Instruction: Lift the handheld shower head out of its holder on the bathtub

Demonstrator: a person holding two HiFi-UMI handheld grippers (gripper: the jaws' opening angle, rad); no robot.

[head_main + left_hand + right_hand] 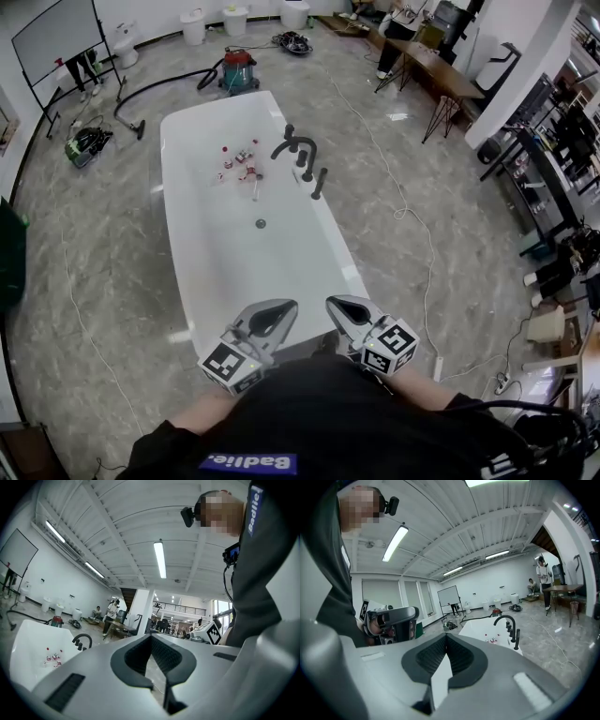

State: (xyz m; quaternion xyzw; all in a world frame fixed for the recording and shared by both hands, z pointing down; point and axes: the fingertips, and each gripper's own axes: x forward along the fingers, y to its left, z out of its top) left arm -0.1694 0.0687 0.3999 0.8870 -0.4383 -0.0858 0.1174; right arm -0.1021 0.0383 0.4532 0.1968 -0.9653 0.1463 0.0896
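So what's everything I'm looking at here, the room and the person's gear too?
bathtub: one, white, middle of the floor
faucet: one, black, on the tub's right-hand rim
shower head: one, black, upright in its holder beside the faucet
small items: several, red and white, inside the tub
drain: one, dark, tub bottom
vacuum cleaner: one, red-topped, beyond the tub's far end
whiteboard: one, white, far left
table: one, brown, far right
left gripper: one, grey, shut and empty, near the tub's close end
right gripper: one, grey, shut and empty, beside the left
person's top: one, black, bottom edge

Glossy white bathtub [202, 253], matt black shower head [320, 183]
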